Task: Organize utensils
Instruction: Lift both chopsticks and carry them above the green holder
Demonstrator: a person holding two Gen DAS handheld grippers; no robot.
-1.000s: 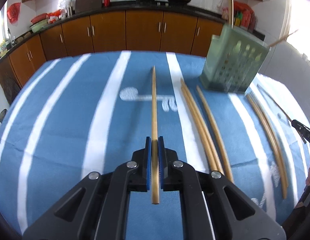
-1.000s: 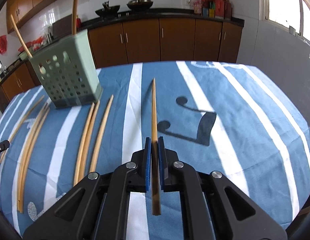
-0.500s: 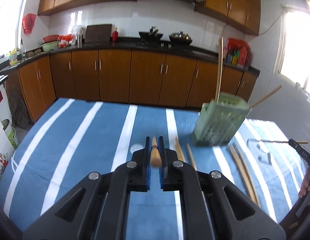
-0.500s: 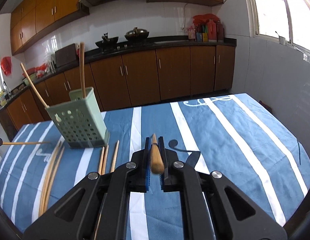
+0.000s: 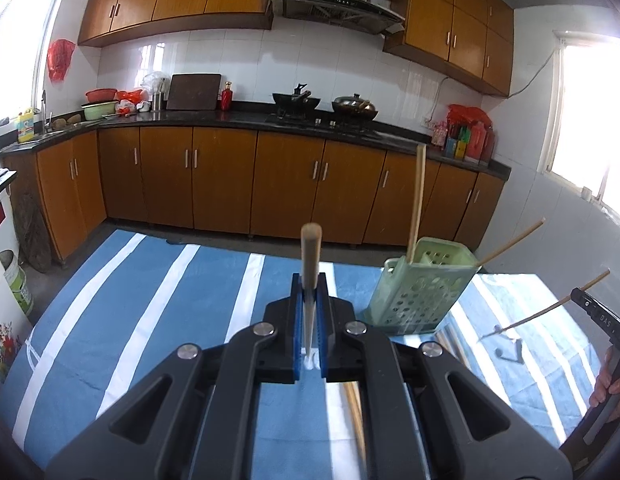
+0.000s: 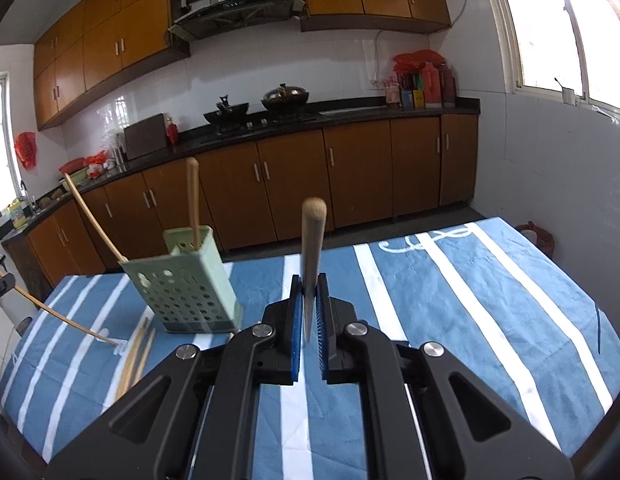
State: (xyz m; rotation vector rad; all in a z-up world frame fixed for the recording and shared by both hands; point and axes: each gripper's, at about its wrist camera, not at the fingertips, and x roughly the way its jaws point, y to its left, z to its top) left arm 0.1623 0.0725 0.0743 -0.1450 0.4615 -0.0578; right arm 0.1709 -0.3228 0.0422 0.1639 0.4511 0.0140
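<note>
Kitchen cabinets are looming behind the striped desk (image 5: 121,320), where each tool, left tool (image 5: 308,328) and right tool (image 6: 308,320), is pinching one chopstick (image 5: 310,276), both lifted clear. Tips should be swinging down over the green holder (image 5: 418,292) near them, one at a time, avoiding chopsticks already standing there.

Brown kitchen cabinets (image 5: 213,184), white tiled wall (image 5: 249,64), bright window (image 6: 570,24)

In my left view, the utensil basket (image 5: 420,292) stands right of centre on the counter (image 5: 149,320), two chopsticks (image 5: 416,208) standing in it. Loose chopsticks (image 6: 135,354) lie at lower left in my right view, before the basket. Cabinets (image 5: 229,184) stand behind.
</note>
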